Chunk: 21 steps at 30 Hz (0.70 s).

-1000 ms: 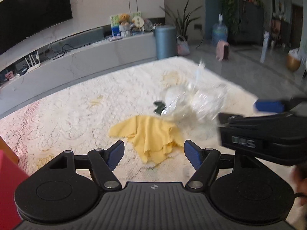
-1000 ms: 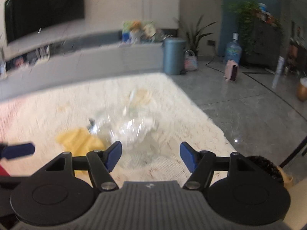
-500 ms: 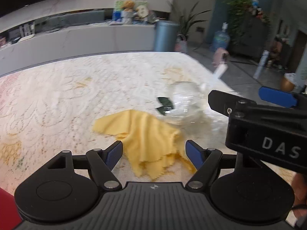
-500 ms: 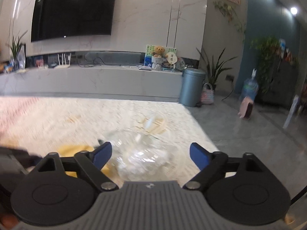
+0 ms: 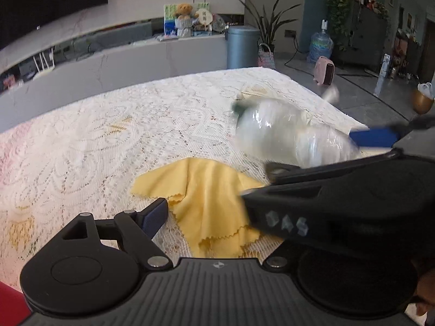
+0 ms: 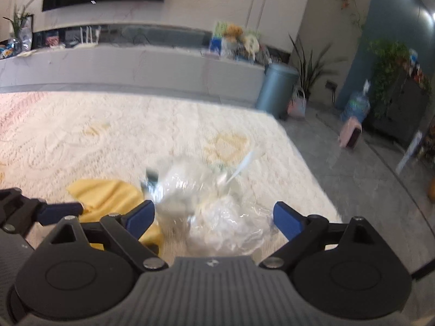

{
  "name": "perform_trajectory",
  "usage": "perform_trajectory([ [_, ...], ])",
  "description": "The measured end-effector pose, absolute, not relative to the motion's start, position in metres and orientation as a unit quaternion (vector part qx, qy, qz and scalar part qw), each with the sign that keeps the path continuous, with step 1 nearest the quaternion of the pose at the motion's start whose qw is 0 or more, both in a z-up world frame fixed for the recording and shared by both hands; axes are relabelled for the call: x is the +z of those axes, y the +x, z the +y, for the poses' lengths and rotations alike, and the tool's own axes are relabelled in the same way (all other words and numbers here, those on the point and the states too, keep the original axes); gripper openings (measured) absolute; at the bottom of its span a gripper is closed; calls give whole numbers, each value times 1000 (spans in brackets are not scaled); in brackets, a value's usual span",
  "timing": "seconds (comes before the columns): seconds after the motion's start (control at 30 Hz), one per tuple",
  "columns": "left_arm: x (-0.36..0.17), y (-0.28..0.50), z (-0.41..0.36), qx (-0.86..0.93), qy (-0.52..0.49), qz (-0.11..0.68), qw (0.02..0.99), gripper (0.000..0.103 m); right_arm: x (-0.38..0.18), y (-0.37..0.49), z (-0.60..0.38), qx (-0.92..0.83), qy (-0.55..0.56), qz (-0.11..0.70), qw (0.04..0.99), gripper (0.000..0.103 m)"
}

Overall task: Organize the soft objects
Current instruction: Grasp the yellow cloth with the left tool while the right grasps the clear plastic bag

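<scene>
A clear plastic bag (image 6: 217,212) stuffed with something white lies on the lace tablecloth (image 6: 81,141), close to the cloth's right edge. Just to its left a crumpled yellow cloth (image 5: 212,203) lies flat on the same tablecloth, one corner nearly touching the bag.

The right wrist view shows the bag directly between the blue pads of the right gripper (image 6: 213,217). The jaws stand wide and are closing, and neither pad presses on the bag. This view is blurred, so the small dark patch at the bag's far left end cannot be made out.

The left wrist view shows the yellow cloth ahead of the left gripper (image 5: 212,217), whose jaws are opening with nothing held. Only its left pad is visible; the right one is hidden behind the body of the right gripper, which crosses the frame from the right. That black body carries raised letters, blurred, that seem to read "DAS".

Beyond the table, a teddy bear (image 5: 183,11) sits on a long grey counter, a blue-grey bin (image 5: 242,46) stands on the floor beside it, and a water jug (image 5: 322,44) stands further right.
</scene>
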State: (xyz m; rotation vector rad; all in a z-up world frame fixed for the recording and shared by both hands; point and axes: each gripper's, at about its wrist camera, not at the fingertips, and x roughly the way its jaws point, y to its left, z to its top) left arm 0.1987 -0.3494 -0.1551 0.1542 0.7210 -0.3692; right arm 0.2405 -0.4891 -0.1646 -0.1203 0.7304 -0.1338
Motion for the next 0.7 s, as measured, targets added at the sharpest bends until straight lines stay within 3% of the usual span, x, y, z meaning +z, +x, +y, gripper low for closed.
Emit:
perform_trajectory([
  [0.03,-155,198,-349,-179,72,350,916,98,-169,241,-494,-73,-50,364,927,73],
  [0.13,-154,198,-348,-181,67,354,915,97,-174,235,-506,-81,-37,358,930,59],
  [0.2,-154,197,-348,-184,73,349,916,96,-170,225,-509,-63,-36,344,936,54],
  [0.3,-155,190,-347,-184,71,335,921,85,-166,211,-519,-30,-14,343,939,48],
  [0.33,-154,188,-347,-178,71,332,924,71,-164,205,-524,-19,1,343,939,45],
  [0.37,-153,186,-348,-170,74,330,926,50,-162,199,-531,-9,23,345,938,45],
  [0.4,-152,184,-349,-169,76,327,927,41,-159,191,-537,-2,46,345,937,45],
  [0.47,-149,180,-349,-178,73,333,923,9,-155,177,-541,2,48,350,936,45],
  [0.7,-139,144,-322,-176,99,358,912,4,-144,151,-525,60,15,398,915,45],
])
